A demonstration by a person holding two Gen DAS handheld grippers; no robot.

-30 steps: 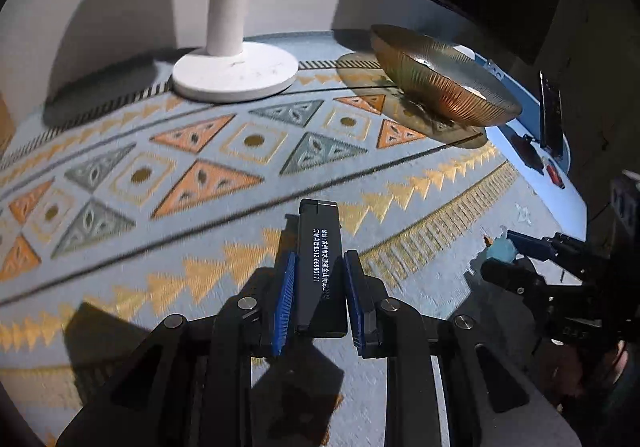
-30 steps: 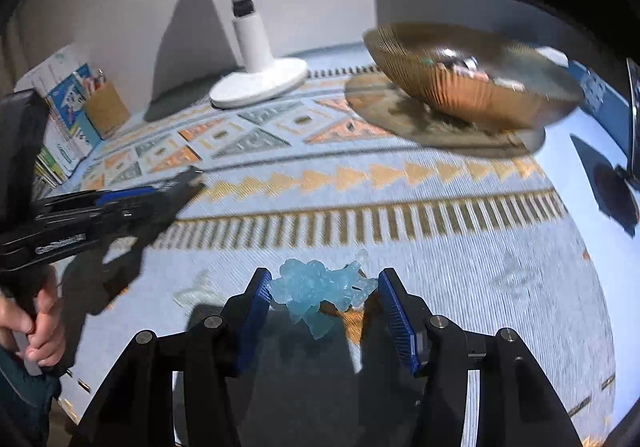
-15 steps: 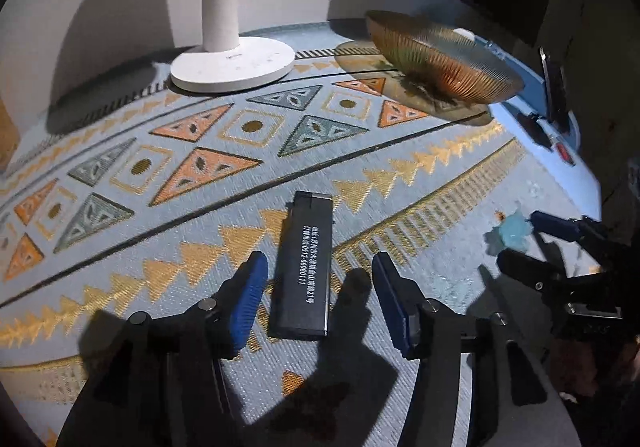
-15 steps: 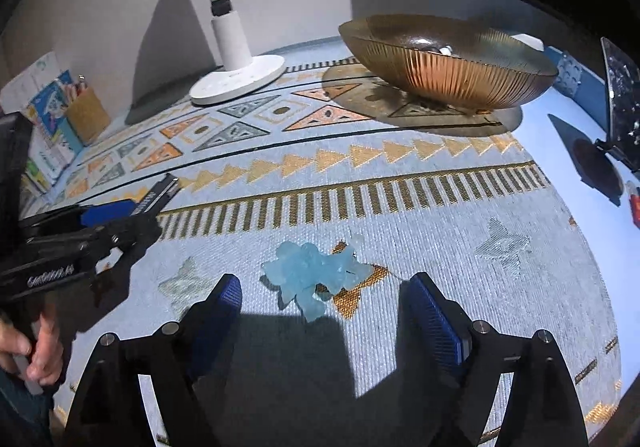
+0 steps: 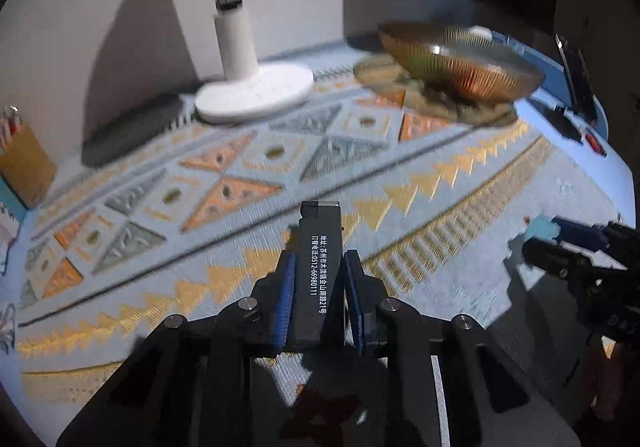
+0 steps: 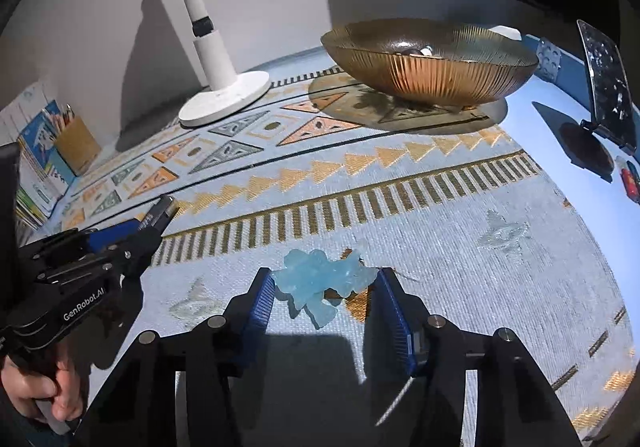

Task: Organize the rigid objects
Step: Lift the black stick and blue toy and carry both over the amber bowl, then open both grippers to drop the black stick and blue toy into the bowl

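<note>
My left gripper (image 5: 319,289) is shut on a black lighter (image 5: 319,259) with white print, held above the patterned cloth; it also shows in the right wrist view (image 6: 162,211). My right gripper (image 6: 326,301) has its blue pads touching both sides of a pale blue translucent figurine (image 6: 320,281) that sits at the cloth. The figurine also shows in the left wrist view (image 5: 540,227). A ribbed amber glass bowl (image 6: 430,61) stands at the back right and also shows in the left wrist view (image 5: 460,63).
A white lamp base (image 6: 224,95) stands at the back centre. A pencil holder (image 6: 76,145) and books sit at the far left. A tilted dark stand (image 6: 604,95) and a small red object (image 6: 630,181) lie on the blue surface at right.
Half a second ago both grippers were open around their objects. Now the left has closed on the lighter and lifted it, and the right has closed onto the figurine.
</note>
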